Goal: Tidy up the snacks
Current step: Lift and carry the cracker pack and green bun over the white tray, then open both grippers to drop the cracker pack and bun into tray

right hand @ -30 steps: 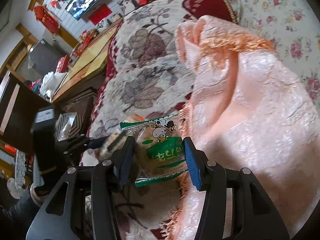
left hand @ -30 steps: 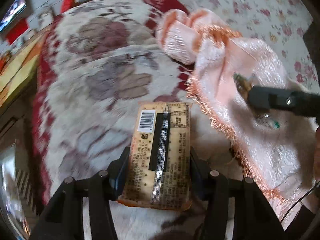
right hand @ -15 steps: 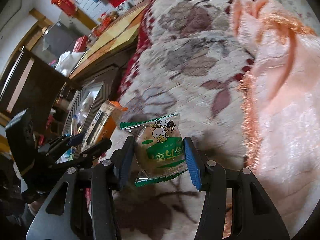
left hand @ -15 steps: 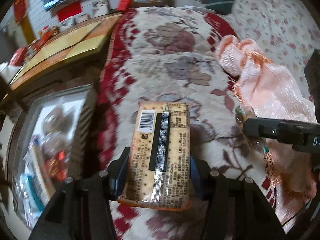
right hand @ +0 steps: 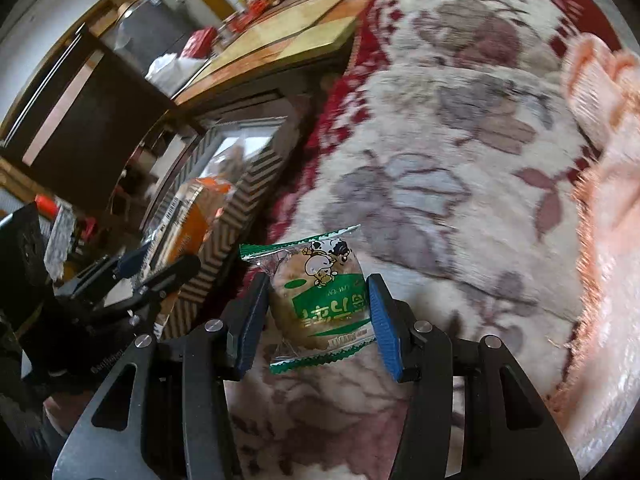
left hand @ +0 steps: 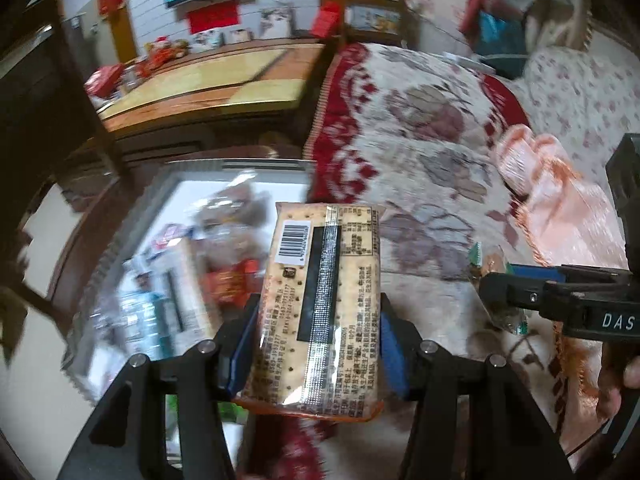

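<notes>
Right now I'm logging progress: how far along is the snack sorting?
Midway. The box beside the couch already holds several snacks. In hand: the left gripper is shut on the cracker pack, at the box's edge; the right gripper is shut on the green bun packet over the floral blanket. Both remain to drop in.

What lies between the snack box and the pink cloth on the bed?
In the left wrist view, the flowered blanket fills the stretch between the snack box and the pink cloth; the cracker packet is held in front.
</notes>
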### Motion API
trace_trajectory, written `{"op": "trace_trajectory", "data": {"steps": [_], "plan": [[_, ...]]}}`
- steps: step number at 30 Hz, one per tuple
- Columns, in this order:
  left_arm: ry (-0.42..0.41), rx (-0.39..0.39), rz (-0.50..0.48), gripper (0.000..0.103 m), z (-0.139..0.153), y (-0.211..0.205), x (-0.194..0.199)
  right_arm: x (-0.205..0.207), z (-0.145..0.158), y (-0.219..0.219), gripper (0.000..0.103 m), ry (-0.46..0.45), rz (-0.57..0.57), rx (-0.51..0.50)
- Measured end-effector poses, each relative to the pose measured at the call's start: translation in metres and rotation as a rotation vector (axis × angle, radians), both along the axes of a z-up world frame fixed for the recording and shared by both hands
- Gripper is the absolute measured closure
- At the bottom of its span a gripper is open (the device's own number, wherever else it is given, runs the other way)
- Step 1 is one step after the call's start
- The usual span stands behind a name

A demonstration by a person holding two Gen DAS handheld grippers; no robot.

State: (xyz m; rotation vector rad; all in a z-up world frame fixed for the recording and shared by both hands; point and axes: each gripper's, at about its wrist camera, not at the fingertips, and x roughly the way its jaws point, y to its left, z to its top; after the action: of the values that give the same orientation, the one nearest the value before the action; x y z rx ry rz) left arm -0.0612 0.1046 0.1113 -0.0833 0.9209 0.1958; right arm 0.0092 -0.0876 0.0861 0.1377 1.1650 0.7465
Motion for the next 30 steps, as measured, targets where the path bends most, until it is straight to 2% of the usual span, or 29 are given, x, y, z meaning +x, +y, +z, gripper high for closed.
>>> {"op": "trace_trajectory", "data": {"steps": [9, 18, 23, 30], "plan": [[-0.005, 0.016, 0.155, 0.046, 0.001, 0.061, -0.024, -0.004, 0.009, 0.073, 0.054, -0.023, 0.139, -0.005], [-0.001, -0.006, 0.295, 0.046, -0.006, 0.111, -0.046, -0.012, 0.013, 0.141, 0.054, -0.042, 0.267, -0.024], [0.012, -0.015, 0.332, 0.046, -0.012, 0.126, -0.051, -0.014, 0.007, 0.175, 0.054, -0.044, 0.321, -0.043], [0.037, -0.032, 0.356, 0.046, -0.026, 0.135, -0.049, -0.003, -0.007, 0.206, 0.054, -0.052, 0.321, -0.101]]}}
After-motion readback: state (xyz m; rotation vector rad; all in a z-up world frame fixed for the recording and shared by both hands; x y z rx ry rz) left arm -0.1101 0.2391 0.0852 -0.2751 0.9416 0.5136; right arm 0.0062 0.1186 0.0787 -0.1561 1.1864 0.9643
